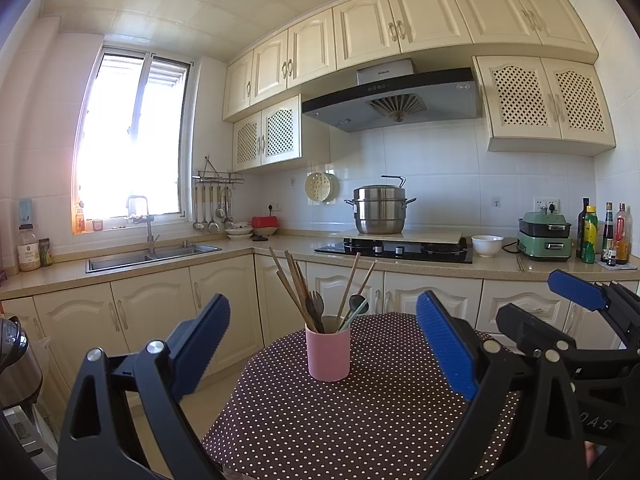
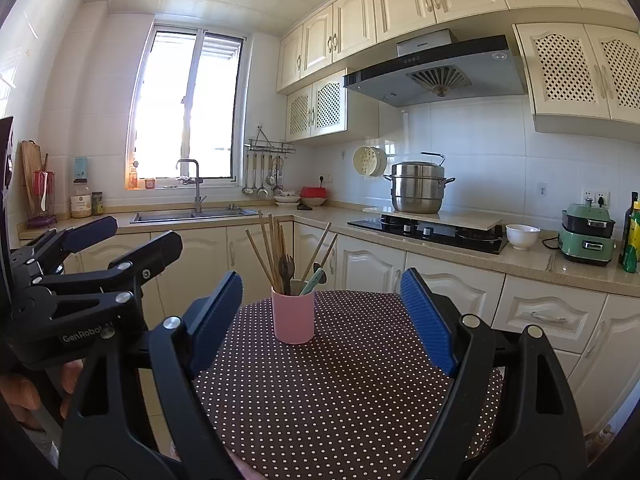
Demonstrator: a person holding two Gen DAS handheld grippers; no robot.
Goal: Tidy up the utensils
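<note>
A pink cup (image 1: 328, 354) (image 2: 293, 315) stands upright on a small round table with a brown polka-dot cloth (image 1: 340, 420) (image 2: 352, 380). Several wooden chopsticks (image 1: 294, 286) (image 2: 270, 252), a dark fork and two spoons stick out of it. My left gripper (image 1: 323, 322) is open, level, and held short of the cup with nothing between its blue pads. My right gripper (image 2: 322, 298) is open too, beside the left one, with the cup a little left of its centre line. Each gripper shows at the edge of the other's view.
Behind the table runs an L-shaped kitchen counter with a sink (image 1: 152, 258), a gas hob with a steel steamer pot (image 1: 380, 210), a white bowl (image 1: 487, 245), a green cooker (image 1: 545, 240) and bottles (image 1: 604, 236). A dark appliance (image 1: 16, 364) stands at the far left.
</note>
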